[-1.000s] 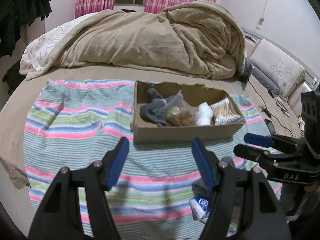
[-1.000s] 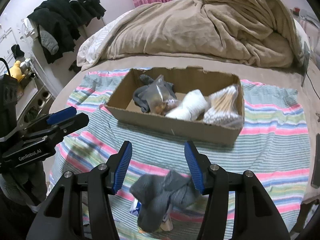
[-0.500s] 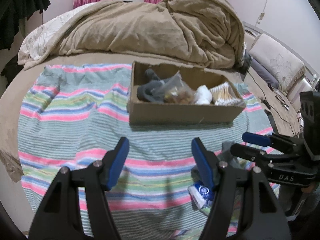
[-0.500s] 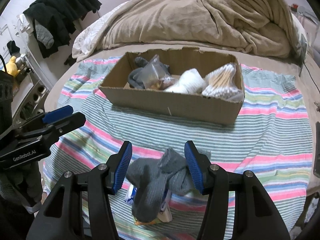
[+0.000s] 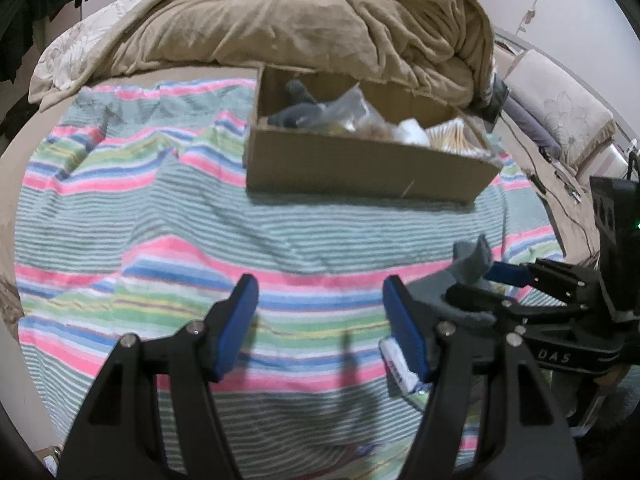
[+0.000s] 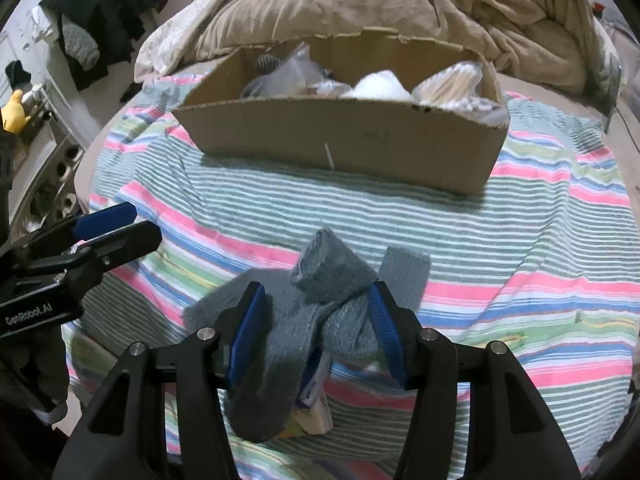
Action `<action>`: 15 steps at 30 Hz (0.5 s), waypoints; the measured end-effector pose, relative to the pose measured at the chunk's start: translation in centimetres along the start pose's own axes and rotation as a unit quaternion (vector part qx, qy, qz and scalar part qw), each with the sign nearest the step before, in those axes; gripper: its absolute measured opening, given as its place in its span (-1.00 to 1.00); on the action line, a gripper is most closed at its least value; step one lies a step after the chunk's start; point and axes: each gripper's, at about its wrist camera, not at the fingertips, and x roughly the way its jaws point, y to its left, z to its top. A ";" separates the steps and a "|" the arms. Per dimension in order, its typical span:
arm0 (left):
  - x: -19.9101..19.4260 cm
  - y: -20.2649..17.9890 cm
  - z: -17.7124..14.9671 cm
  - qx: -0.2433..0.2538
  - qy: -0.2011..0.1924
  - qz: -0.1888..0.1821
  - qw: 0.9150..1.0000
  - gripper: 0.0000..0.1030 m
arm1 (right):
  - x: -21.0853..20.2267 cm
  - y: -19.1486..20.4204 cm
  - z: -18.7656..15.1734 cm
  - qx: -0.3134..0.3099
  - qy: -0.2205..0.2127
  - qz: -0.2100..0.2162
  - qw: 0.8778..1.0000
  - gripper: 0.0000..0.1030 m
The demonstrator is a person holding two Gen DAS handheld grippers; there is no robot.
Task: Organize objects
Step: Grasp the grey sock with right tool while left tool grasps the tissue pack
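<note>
A grey sock [image 6: 308, 316] lies bunched on the striped cloth, over a small blue-and-white packet [image 6: 314, 384]. My right gripper [image 6: 316, 332] is open with its jaws around the sock, one on each side. The sock also shows in the left wrist view [image 5: 472, 260], between the right gripper's jaws. My left gripper [image 5: 320, 324] is open and empty above the cloth, left of the sock. A cardboard box [image 6: 360, 136] farther back holds a grey sock, a clear bag, white items and cotton swabs [image 6: 448, 80].
The striped cloth [image 5: 140, 208] covers the bed. A tan blanket [image 5: 300, 12] is heaped behind the box [image 5: 360, 164]. Dark clothes [image 6: 108, 12] hang at the left. Pillows [image 5: 560, 112] and cables lie to the right.
Both grippers have dropped lower and moved forward. The right gripper's jaws have come down around the grey sock and narrowed a little. The box looks nearer.
</note>
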 end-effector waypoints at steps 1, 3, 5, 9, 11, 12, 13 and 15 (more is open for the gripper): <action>0.4 -0.1 -0.2 0.000 0.006 0.000 1.000 0.29 | 0.2 0.0 -0.1 0.000 0.001 0.001 1.000 0.07; 1.0 -0.4 -0.5 0.003 0.016 0.000 1.000 0.29 | 0.7 -0.1 -0.2 -0.002 0.004 0.001 1.000 0.02; 1.5 -0.8 -0.8 0.009 0.026 0.000 1.000 0.29 | 1.1 -0.2 -0.4 -0.006 0.004 0.004 1.000 -0.01; 2.4 -1.9 -1.3 0.020 0.043 0.000 0.999 0.29 | 1.0 -0.8 -0.6 -0.005 -0.009 0.020 1.000 -0.24; 2.9 -2.4 -1.4 0.025 0.051 -0.001 0.998 0.29 | 0.6 -1.2 -0.5 -0.002 -0.017 0.028 0.999 -0.39; 3.2 -2.8 -1.5 0.028 0.055 -0.002 0.998 0.29 | 0.3 -1.5 -0.4 -0.002 -0.023 0.033 0.999 -0.46; 3.4 -3.2 -1.6 0.032 0.058 -0.004 0.998 0.29 | 0.0 -1.8 -0.4 -0.001 -0.027 0.035 0.999 -0.51; 3.7 -4.1 -1.6 0.041 0.065 -0.009 0.997 0.29 | -0.7 -2.3 -0.2 -0.003 -0.038 0.035 0.999 -0.67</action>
